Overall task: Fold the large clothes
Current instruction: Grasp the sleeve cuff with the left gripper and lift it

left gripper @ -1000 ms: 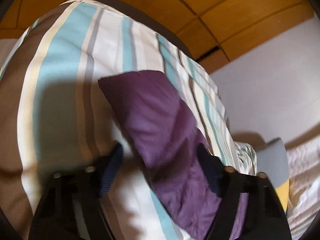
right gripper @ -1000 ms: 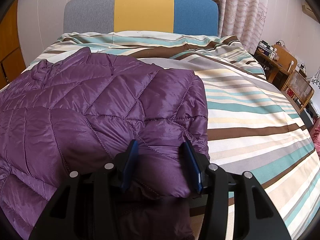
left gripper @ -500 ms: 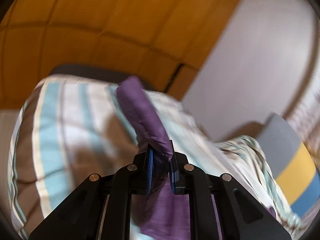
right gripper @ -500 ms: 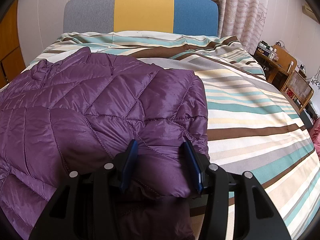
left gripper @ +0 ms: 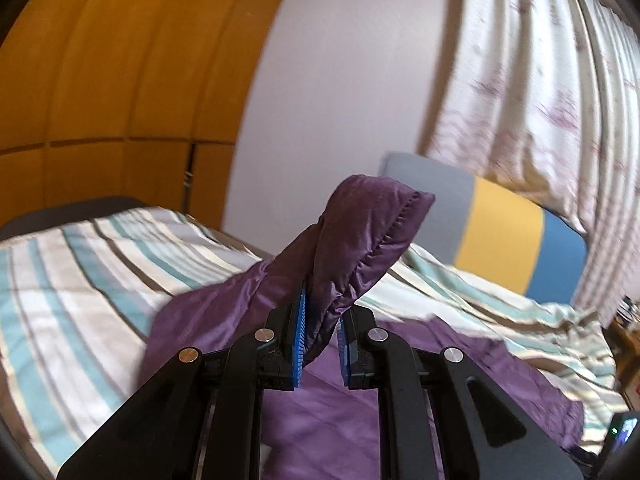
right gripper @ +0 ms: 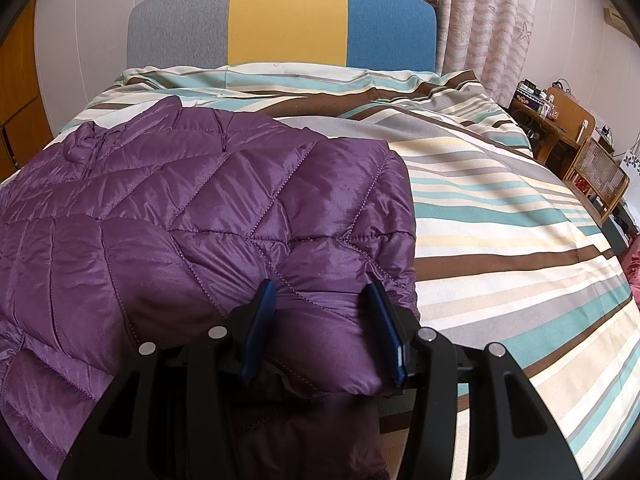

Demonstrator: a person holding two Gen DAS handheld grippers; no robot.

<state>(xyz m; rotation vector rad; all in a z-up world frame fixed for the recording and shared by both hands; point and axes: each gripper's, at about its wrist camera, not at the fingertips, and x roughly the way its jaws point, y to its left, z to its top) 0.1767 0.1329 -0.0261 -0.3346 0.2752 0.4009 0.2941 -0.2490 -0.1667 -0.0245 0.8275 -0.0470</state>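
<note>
The left claw [left gripper: 320,326] has clenched on the sleeve end of the quilted purple puffer jacket [right gripper: 208,216] and lifted it off the striped bed [right gripper: 500,216], starting a fold. The right claw [right gripper: 324,328] grasps the jacket's padded edge, unmoved.

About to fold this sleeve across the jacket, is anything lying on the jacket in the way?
Nothing visible. The left gripper pinches the sleeve, and the purple jacket lies bare on the striped bedding. The right gripper straddles its near corner.
</note>
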